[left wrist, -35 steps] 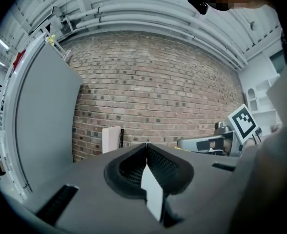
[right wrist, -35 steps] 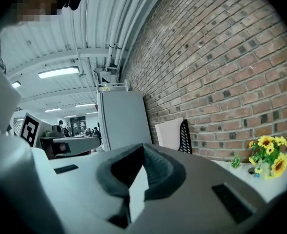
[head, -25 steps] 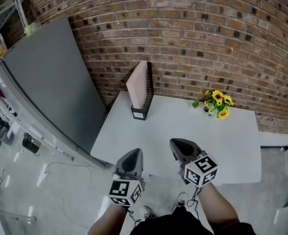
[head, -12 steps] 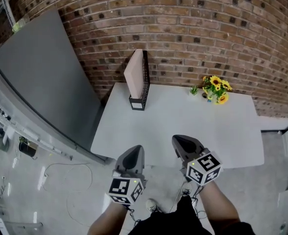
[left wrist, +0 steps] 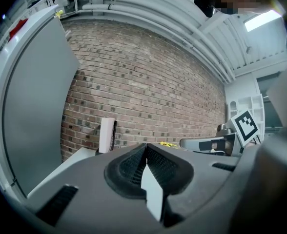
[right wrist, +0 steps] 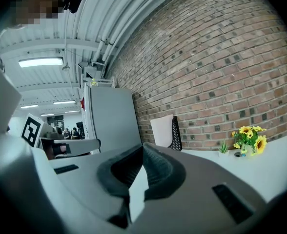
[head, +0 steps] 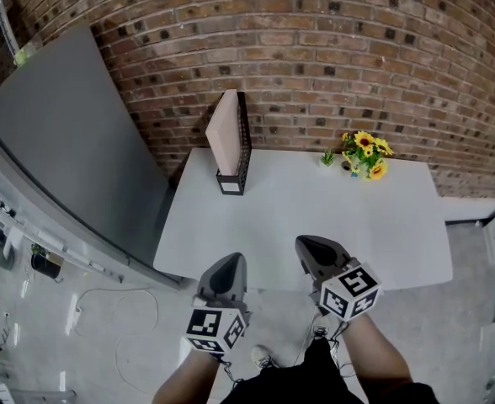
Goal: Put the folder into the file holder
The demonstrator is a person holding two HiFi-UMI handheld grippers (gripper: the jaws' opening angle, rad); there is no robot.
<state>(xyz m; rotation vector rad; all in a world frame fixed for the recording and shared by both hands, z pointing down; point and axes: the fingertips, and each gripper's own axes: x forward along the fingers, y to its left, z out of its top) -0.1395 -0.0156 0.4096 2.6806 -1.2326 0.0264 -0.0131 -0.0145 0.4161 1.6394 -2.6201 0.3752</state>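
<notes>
A pale pink folder [head: 223, 135] stands upright in the black mesh file holder [head: 242, 148] at the far left of the white table [head: 399, 242], by the brick wall. My left gripper [head: 228, 264] and right gripper [head: 305, 246] hover side by side at the table's near edge, far from the holder. Both are shut with nothing between the jaws. In the left gripper view the folder [left wrist: 106, 134] and holder [left wrist: 114, 132] show beyond the shut left gripper [left wrist: 146, 148]. In the right gripper view the folder [right wrist: 162, 130] leans in the holder [right wrist: 176, 133] past the shut right gripper [right wrist: 142, 149].
A small pot of yellow sunflowers [head: 363, 153] stands at the table's far right by the brick wall [head: 315, 49]. A large grey panel [head: 62, 141] leans to the left of the table. The floor [head: 54, 326] with cables lies at the lower left.
The head view has shifted, so the table and holder sit a little higher and further left in the picture. Both grippers stay shut at the table's near edge.
</notes>
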